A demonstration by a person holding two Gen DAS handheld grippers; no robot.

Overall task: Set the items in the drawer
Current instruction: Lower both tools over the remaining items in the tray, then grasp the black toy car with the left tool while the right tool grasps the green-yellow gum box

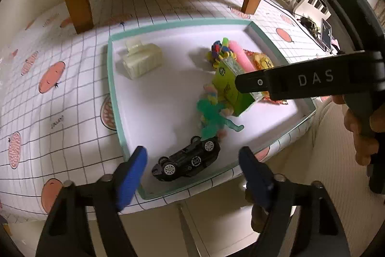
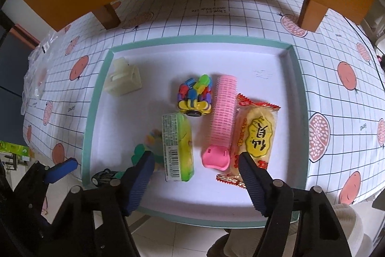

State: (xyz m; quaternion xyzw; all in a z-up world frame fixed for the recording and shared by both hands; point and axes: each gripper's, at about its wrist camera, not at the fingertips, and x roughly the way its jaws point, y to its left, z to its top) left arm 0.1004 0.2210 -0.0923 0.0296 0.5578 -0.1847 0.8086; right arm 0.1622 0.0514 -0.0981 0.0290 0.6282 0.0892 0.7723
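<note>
Both grippers hang part-open over the tray (image 2: 298,98).
Left gripper (image 1: 192,168) straddles the car (image 1: 187,161); right gripper (image 2: 196,163) straddles the roller (image 2: 222,122); neither grips.

Both tools point steeply downward with their blue-padded fingers spread and nothing clamped between them. The left tool (image 1: 192,175) has pads standing well apart, and the right tool (image 2: 196,178) is spread about as wide. To the right of the left tool, a hand (image 1: 361,131) wraps the right tool's handle, its dark body reaching across above.
</note>
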